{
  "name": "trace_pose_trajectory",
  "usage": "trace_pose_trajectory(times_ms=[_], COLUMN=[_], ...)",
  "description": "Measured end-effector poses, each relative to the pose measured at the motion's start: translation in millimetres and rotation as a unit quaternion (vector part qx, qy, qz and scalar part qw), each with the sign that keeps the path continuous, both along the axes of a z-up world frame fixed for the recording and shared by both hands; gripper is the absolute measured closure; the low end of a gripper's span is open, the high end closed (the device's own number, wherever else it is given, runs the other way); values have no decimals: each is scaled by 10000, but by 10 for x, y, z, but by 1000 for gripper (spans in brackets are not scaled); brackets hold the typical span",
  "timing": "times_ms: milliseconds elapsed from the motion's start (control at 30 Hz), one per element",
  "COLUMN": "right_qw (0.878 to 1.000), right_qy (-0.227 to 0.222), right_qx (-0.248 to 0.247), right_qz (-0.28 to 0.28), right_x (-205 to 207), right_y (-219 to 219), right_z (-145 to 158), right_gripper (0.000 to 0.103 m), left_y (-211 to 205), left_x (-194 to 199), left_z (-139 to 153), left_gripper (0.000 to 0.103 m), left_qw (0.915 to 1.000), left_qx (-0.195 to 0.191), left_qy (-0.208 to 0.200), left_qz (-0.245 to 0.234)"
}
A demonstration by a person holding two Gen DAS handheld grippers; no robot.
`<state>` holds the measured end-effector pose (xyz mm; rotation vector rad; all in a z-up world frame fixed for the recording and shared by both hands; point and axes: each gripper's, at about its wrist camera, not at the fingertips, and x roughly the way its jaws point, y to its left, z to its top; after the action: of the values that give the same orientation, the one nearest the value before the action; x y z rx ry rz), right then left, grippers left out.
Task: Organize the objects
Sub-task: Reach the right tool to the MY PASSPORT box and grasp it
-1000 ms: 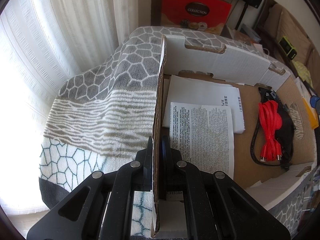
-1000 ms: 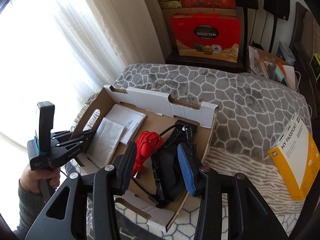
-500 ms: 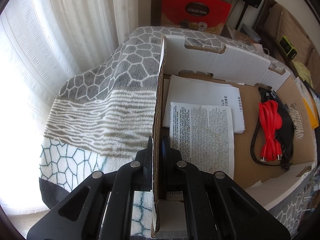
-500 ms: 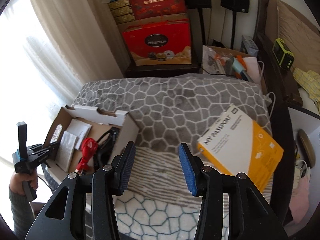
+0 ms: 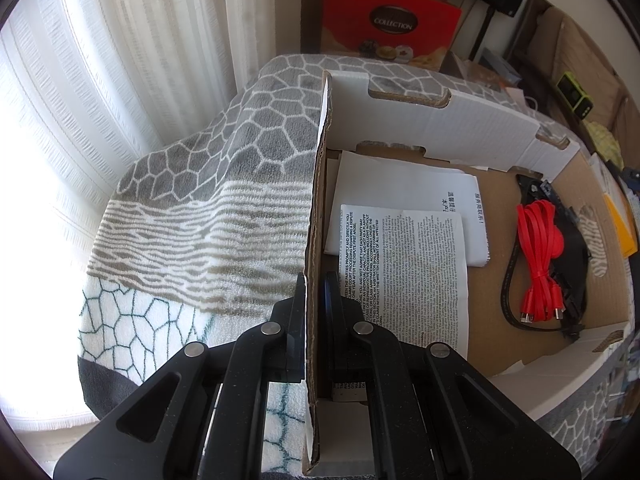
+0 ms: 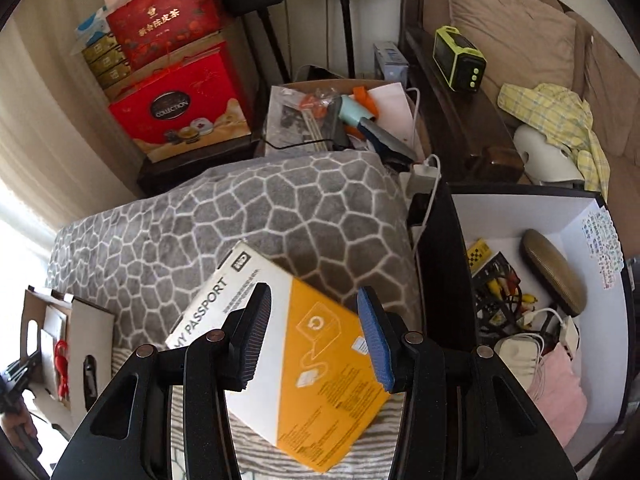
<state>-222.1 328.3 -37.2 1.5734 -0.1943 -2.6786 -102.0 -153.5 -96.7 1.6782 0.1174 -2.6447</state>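
Note:
My left gripper (image 5: 314, 312) is shut on the left wall of an open cardboard box (image 5: 316, 200) that rests on a patterned grey blanket (image 5: 224, 184). Inside the box lie two paper leaflets (image 5: 404, 240), a coiled red cable (image 5: 538, 252) and a black cable (image 5: 516, 300). In the right wrist view my right gripper (image 6: 316, 340) is open and hovers just above a white and yellow "My Passport" box (image 6: 304, 356) lying flat on the blanket (image 6: 256, 208). The cardboard box (image 6: 88, 336) shows at the far left.
A red gift bag (image 6: 180, 108) and stacked boxes stand behind the blanket. A cluttered box of tools (image 6: 344, 116) sits at the back. A white bin (image 6: 560, 320) with cables and a glasses case stands to the right, beside a dark ledge (image 6: 436, 280).
My right gripper has swung right, away from the cardboard box, and come over the yellow box. My left gripper has kept its hold on the box wall.

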Motion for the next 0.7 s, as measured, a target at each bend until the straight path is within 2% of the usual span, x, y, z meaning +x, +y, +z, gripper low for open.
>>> trace_pose_trajectory(times_ms=[100,333,700], right_qw=[9999,9998,9982], right_qy=[-70,-175,-399], right_qx=[-114,-5,-439], right_qz=[-42,45,104], right_x=[-67,-157,-255], right_y=[81,109,249], right_z=[-69,-201,-250], right_gripper=[57,57,53], left_y=[16,142,218], left_x=[2,44,23], left_z=[6,45,26], left_gripper=[99,99,99], left_qw=[10000,9990,9988], left_qx=[-66,-319,-268], left_qy=[19,39,66], left_qz=[-60,-323,-410])
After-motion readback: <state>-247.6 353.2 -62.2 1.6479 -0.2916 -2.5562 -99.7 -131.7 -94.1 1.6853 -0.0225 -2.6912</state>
